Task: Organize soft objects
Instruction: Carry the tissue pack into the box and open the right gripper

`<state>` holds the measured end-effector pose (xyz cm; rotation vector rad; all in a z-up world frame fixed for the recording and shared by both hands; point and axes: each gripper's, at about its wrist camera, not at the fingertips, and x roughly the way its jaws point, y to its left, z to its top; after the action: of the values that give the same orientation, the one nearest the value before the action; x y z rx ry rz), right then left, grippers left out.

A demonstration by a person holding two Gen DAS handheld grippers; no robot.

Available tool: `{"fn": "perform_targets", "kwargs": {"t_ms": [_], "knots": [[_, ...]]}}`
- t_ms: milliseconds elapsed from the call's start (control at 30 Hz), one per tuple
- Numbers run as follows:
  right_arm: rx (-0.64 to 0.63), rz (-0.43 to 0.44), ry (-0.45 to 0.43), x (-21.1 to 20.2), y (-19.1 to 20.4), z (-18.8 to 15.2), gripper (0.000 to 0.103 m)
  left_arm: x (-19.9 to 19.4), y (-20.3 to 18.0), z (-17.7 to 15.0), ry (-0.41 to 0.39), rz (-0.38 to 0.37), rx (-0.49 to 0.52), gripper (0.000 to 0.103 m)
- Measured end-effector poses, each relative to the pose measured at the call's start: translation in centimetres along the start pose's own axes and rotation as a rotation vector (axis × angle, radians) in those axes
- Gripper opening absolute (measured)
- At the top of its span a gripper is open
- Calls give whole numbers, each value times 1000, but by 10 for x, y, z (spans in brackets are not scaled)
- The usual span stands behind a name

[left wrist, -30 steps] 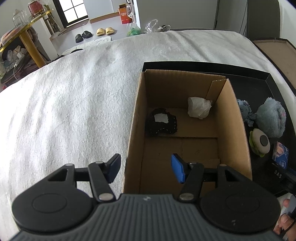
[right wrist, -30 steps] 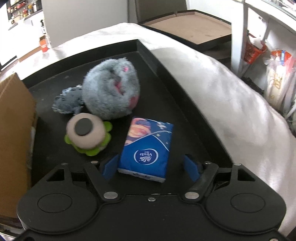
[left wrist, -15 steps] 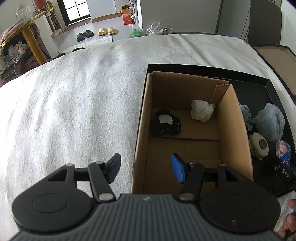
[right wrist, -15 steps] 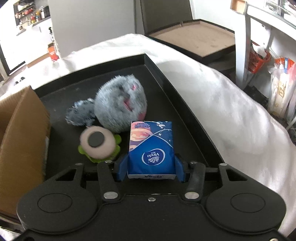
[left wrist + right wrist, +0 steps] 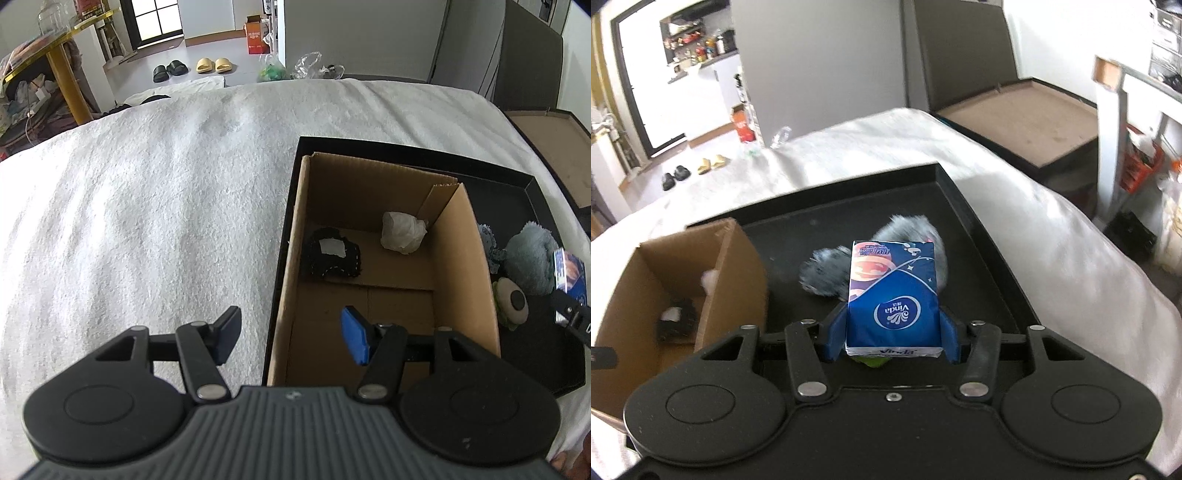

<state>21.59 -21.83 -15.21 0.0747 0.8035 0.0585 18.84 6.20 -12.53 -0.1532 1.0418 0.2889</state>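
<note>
Two grippers | right gripper [image 5: 893, 341]: jaws clamping blue Vinda tissue pack [image 5: 894, 301], holding it above black tray [image 5: 997, 266] | left gripper [image 5: 290, 334]: jaws standing half open, empty, straddling near wall of cardboard box [image 5: 458, 258] on bed [image 5: 147, 221].

My tissue pack [image 5: 894, 299] hides most of the grey plush [image 5: 908, 229] and all but a green sliver of the round toy [image 5: 873, 363]. In my left view the pack [image 5: 570, 273] runs off the right edge.
</note>
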Motion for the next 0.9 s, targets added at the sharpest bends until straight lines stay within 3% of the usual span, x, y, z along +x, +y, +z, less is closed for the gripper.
{"fn": "perform_targets", "kwargs": {"t_ms": [633,900], "knots": [[-97,200,-59,-32,61,30,50,1,19,-5,-10,-81,-64,49],[-152,276,-26,-29,93,30,50,12,26,-7,21,-134,-87,26]]}}
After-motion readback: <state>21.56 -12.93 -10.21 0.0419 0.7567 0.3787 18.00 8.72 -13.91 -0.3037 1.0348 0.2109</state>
